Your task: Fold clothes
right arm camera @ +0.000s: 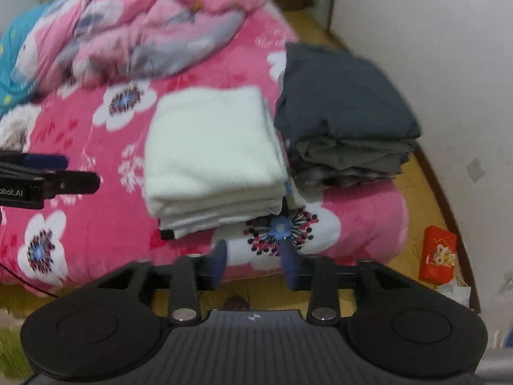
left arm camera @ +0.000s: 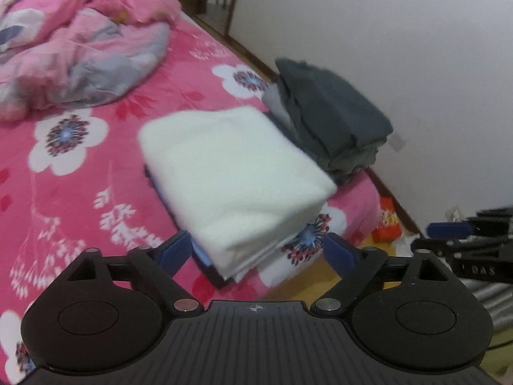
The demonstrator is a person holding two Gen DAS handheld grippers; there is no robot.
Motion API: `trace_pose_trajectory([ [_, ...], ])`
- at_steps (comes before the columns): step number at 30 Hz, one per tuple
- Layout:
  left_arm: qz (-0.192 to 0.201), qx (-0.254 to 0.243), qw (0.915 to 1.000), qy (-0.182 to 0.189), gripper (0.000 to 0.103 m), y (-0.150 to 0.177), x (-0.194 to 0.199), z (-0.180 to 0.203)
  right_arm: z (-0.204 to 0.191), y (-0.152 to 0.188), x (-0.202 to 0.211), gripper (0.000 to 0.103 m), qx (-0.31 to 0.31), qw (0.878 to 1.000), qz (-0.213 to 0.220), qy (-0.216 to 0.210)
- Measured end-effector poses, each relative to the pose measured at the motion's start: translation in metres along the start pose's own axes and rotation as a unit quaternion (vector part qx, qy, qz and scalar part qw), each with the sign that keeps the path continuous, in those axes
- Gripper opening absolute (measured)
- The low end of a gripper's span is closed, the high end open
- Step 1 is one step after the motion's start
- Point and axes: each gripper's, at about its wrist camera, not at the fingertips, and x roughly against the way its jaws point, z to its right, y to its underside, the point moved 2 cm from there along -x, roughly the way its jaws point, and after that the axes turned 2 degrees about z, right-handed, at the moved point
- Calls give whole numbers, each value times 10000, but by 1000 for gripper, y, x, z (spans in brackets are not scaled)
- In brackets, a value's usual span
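My left gripper [left arm camera: 256, 252] hangs with its fingers [left arm camera: 174, 252] spread wide and nothing between them. The folded white cloth [left arm camera: 231, 173] lies just ahead, its near corner reaching down toward the gap; whether it touches I cannot tell. My right gripper [right arm camera: 253, 261] is also released, its fingers [right arm camera: 290, 264] parted more narrowly, empty, held off the near edge of the bed [right arm camera: 96, 224] above the wooden floor [right arm camera: 426, 199]. The white cloth [right arm camera: 211, 154] sits beyond them, apart from the fingertips.

White cloth rests on a thin dark item [right arm camera: 166, 234] peeking out at its near left corner. Just beside it on the right, a stack of dark grey folded clothes [right arm camera: 346, 102] sits at the bed's right edge, by the white wall [right arm camera: 449, 64].

Open pink floral bedspread lies left of the white cloth. A rumpled pink quilt [right arm camera: 154, 32] fills the far end. A red packet [right arm camera: 437, 253] lies on the floor at right.
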Motion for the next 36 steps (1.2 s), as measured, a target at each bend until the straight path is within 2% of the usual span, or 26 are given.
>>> trace_pose_trajectory([
  [5, 90, -73, 9998, -147, 102, 0, 39, 11, -26, 18, 42, 55, -307, 9990, 289, 128],
  [7, 130, -108, 9996, -213, 103, 1, 52, 14, -35, 24, 51, 68, -450, 9981, 324, 273],
  [14, 322, -259, 9974, -586, 103, 9, 78, 18, -59, 46, 75, 74, -669, 9949, 416, 636],
  [19, 374, 117, 9972, -637, 103, 4, 93, 13, -69, 45, 89, 82, -558, 9942, 452, 797],
  [22, 465, 206, 9951, -846, 103, 0, 101, 15, -73, 38, 99, 85, -458, 9932, 607, 881],
  [28, 711, 564, 9912, -964, 103, -6, 115, 15, -70, 29, 109, 89, -391, 9937, 797, 688],
  [31, 707, 726, 9892, -1058, 103, -5, 117, 17, -67, 29, 111, 92, -366, 9934, 743, 792],
  [36, 749, 798, 9822, -1528, 103, 1, 118, 27, -63, 31, 114, 96, -339, 9927, 735, 890],
])
